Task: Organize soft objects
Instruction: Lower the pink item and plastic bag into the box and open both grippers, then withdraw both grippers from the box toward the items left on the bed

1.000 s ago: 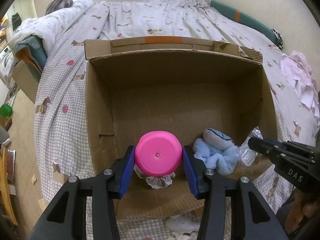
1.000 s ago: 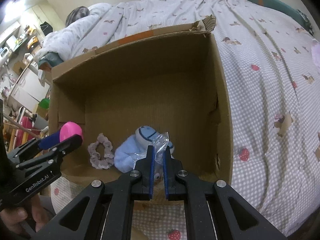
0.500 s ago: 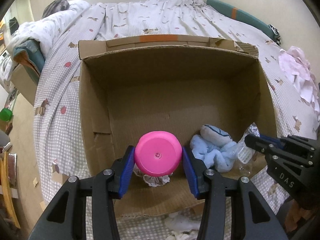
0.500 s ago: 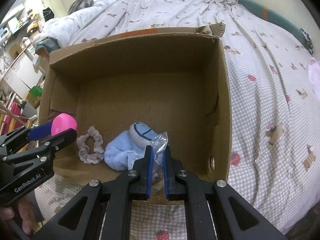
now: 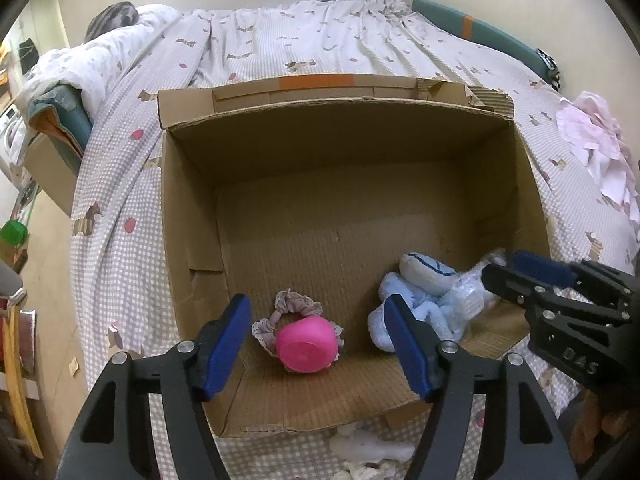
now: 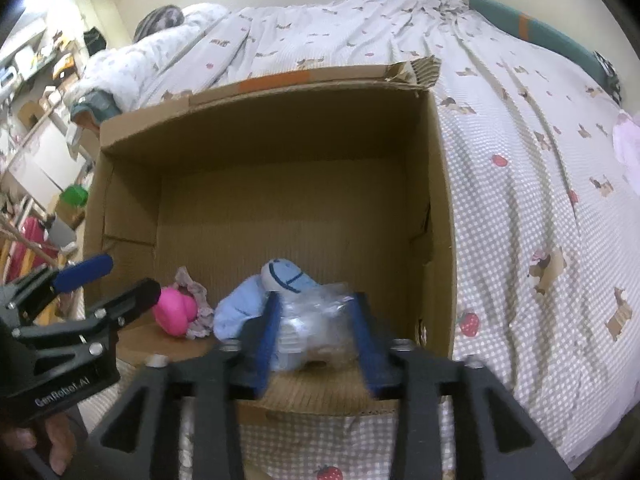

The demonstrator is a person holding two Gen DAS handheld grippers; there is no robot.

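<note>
An open cardboard box [image 5: 192, 208] stands on the bed. Inside, near the front, a pink round object [image 5: 306, 345] lies on a frilly scrunchie [image 5: 294, 307]. A light blue plush toy [image 5: 420, 292] lies to the right, with a clear plastic bag [image 6: 316, 320] against it. My left gripper [image 5: 316, 340] is open above the pink object, which lies free between the fingers. My right gripper [image 6: 316, 324] is open around the plastic bag, which rests in the box. The box also shows in the right wrist view [image 6: 440, 216].
The box sits on a checked bedsheet [image 5: 120, 240] with animal prints. Pink-white cloth [image 5: 592, 152] lies at the right on the bed. White soft items [image 5: 372, 448] lie on the sheet before the box. Floor clutter and a green item [image 5: 14, 234] are at the left.
My left gripper opened and the pink object dropped onto the scrunchie in the box. My right gripper opened and let go of the plastic bag beside the plush.
</note>
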